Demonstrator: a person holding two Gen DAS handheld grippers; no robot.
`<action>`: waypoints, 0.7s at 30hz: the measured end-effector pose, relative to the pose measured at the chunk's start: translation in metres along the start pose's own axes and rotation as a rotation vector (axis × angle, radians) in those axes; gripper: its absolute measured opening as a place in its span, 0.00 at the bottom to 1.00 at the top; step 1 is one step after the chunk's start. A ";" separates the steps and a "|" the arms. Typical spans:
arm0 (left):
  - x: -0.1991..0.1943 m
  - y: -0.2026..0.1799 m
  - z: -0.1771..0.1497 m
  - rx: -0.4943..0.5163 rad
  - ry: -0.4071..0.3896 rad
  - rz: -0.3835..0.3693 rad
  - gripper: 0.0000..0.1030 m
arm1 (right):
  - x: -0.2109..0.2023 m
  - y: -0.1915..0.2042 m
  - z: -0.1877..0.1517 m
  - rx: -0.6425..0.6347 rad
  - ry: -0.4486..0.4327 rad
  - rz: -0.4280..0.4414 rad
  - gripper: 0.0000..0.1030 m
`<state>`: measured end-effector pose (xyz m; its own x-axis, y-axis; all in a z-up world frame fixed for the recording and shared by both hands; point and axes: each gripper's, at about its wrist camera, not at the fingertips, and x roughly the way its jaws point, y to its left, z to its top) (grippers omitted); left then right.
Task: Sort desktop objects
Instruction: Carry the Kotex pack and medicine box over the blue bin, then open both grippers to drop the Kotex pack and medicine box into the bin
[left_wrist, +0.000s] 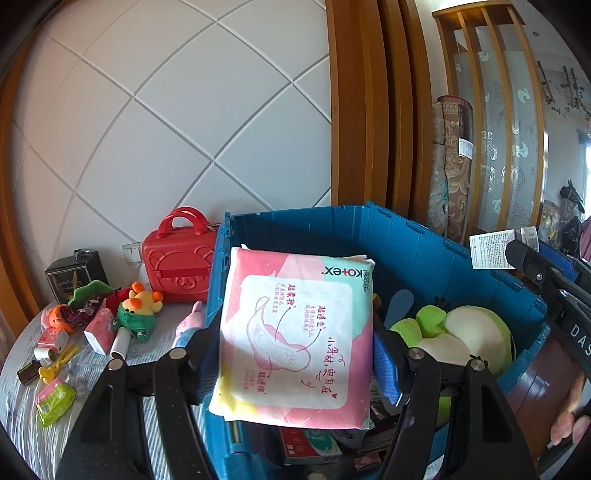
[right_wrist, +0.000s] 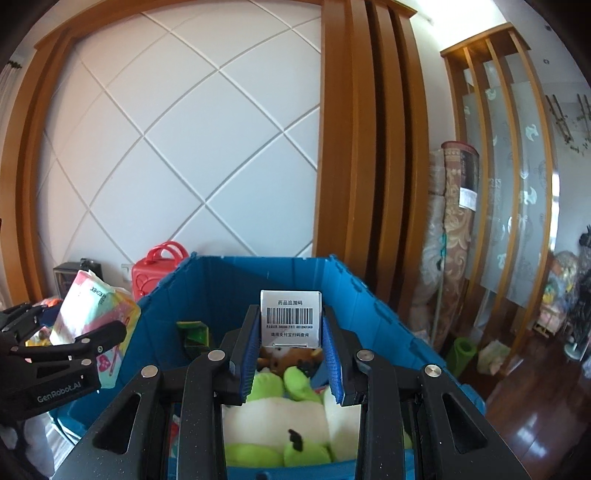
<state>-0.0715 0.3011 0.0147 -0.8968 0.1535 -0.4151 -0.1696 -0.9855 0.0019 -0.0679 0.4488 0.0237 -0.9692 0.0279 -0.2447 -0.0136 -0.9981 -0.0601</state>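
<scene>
My left gripper (left_wrist: 295, 343) is shut on a pink and white Kotex pad pack (left_wrist: 295, 332) and holds it over the left side of the blue crate (left_wrist: 424, 251). The pack also shows in the right wrist view (right_wrist: 92, 310). My right gripper (right_wrist: 290, 328) is shut on a small white medicine box with a barcode (right_wrist: 290, 317), held above the crate (right_wrist: 229, 280). The box also shows in the left wrist view (left_wrist: 491, 249). A green and white plush toy (right_wrist: 280, 413) lies inside the crate, also seen in the left wrist view (left_wrist: 465, 332).
A bed or table with a striped grey cover (left_wrist: 22, 391) holds a red bear case (left_wrist: 181, 266), a plush turtle (left_wrist: 136, 310), tissue packs (left_wrist: 99, 328), a green packet (left_wrist: 55, 402), a yellow clip (left_wrist: 55, 363) and a dark box (left_wrist: 75, 273). Rolled rugs (right_wrist: 454, 240) stand at right.
</scene>
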 end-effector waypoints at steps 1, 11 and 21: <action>0.002 -0.005 0.000 0.000 0.005 0.007 0.65 | 0.003 -0.006 -0.001 0.002 0.005 0.006 0.30; 0.027 -0.017 0.005 -0.016 0.042 0.091 0.69 | 0.032 -0.021 -0.013 0.000 0.038 0.096 0.30; 0.027 -0.020 0.009 -0.008 0.023 0.136 0.81 | 0.055 -0.019 -0.008 -0.004 0.058 0.135 0.30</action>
<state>-0.0958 0.3255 0.0112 -0.9016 0.0171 -0.4322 -0.0442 -0.9976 0.0526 -0.1194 0.4696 0.0035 -0.9462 -0.1034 -0.3065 0.1171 -0.9928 -0.0265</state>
